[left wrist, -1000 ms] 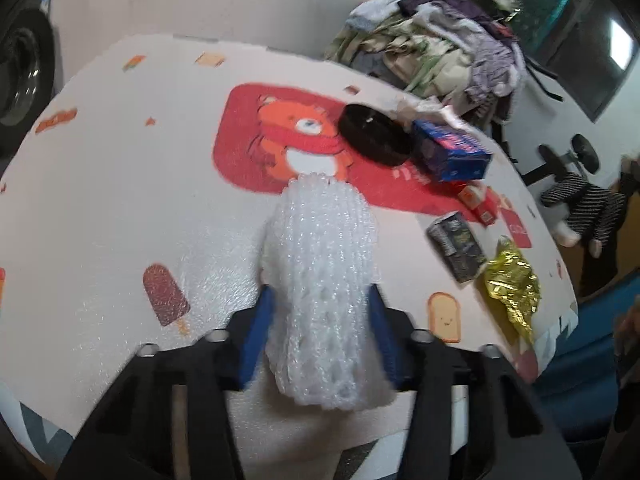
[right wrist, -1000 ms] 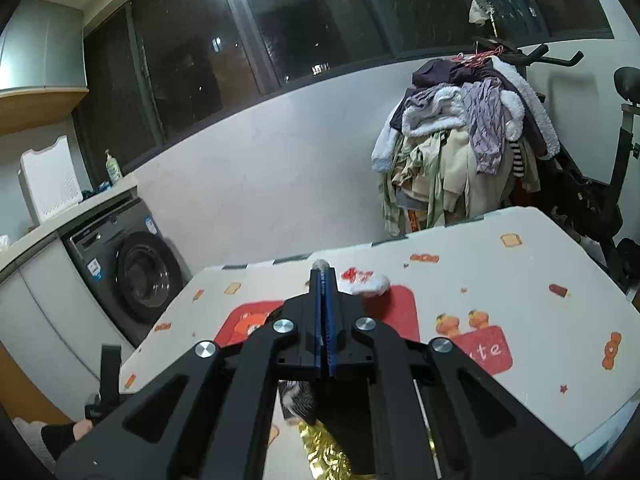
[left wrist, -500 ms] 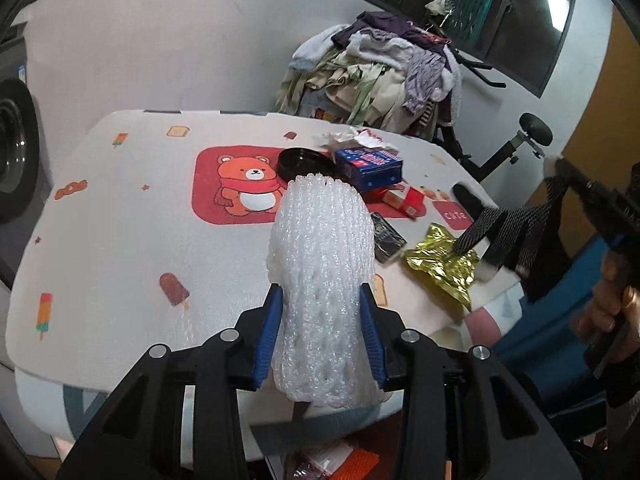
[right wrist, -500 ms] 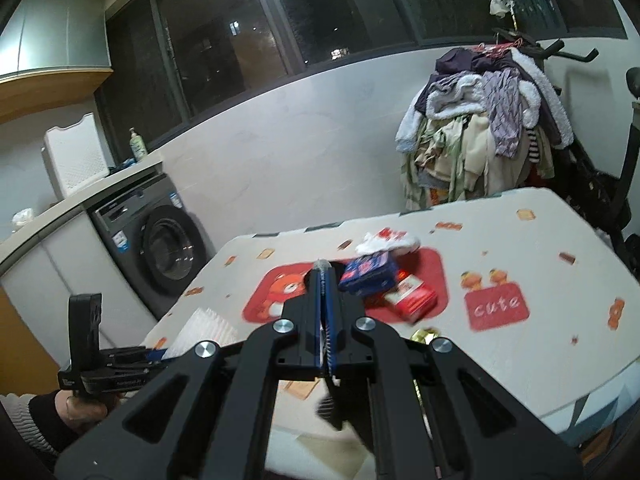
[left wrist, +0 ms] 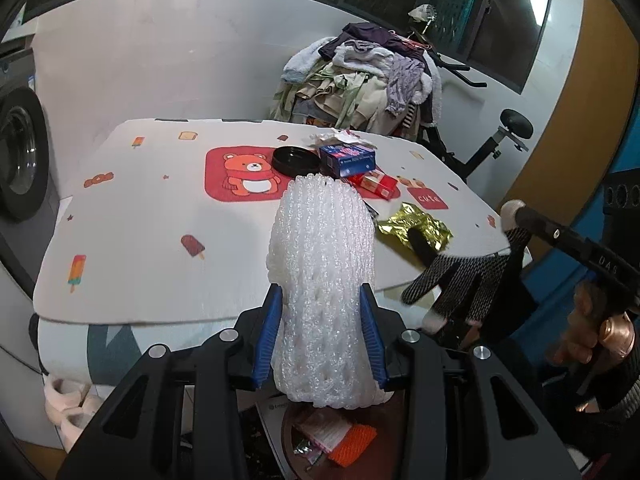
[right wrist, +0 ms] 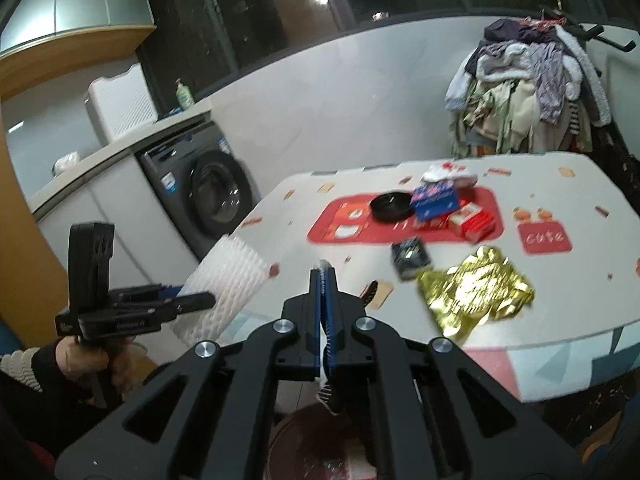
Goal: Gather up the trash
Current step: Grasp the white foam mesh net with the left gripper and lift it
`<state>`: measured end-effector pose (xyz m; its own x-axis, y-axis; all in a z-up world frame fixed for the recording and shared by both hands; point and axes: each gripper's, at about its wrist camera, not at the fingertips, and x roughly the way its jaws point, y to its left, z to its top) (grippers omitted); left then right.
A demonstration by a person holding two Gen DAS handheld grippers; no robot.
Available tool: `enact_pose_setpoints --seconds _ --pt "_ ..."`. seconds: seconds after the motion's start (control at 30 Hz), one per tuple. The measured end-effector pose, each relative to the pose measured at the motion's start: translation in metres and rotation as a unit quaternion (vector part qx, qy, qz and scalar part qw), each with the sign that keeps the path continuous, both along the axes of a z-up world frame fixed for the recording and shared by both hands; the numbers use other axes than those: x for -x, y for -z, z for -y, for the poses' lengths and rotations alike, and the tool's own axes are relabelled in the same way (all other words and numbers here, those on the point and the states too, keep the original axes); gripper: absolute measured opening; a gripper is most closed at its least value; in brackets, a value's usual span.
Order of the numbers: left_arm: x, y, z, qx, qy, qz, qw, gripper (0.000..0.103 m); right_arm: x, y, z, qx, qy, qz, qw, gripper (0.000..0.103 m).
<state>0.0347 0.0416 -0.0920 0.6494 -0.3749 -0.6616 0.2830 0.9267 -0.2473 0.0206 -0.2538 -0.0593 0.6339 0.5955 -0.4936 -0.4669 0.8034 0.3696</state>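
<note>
I am carrying two pieces off the table (left wrist: pixel 120 240) toward the bin (left wrist: pixel 292 432) below its near edge, the left gripper (left wrist: pixel 320 332) partly open and squeezing the white foam net (left wrist: pixel 320 272), the right gripper (right wrist: pixel 325 320) clamped tight on a dark knitted glove (left wrist: pixel 460 284), and next each must hang over the bin before I release

Indoor lighting is dim and cool, windows (right wrist: pixel 280 12) are dark with lamp reflections, fisheye distortion bends the edges, and motion blur softens the right view.
</note>
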Motion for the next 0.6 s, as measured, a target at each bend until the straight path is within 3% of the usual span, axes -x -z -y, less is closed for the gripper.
enact_pose_setpoints --seconds 0.33,0.6 --pt "0.019 0.008 -0.005 0.009 0.004 -0.005 0.9999 0.038 0.021 0.042 -0.028 0.025 -0.053 -0.08 0.995 0.007" --pt "0.023 0.013 -0.003 0.008 0.009 -0.008 0.9999 0.039 0.014 0.081 -0.037 0.04 -0.058 -0.145 0.987 0.007"
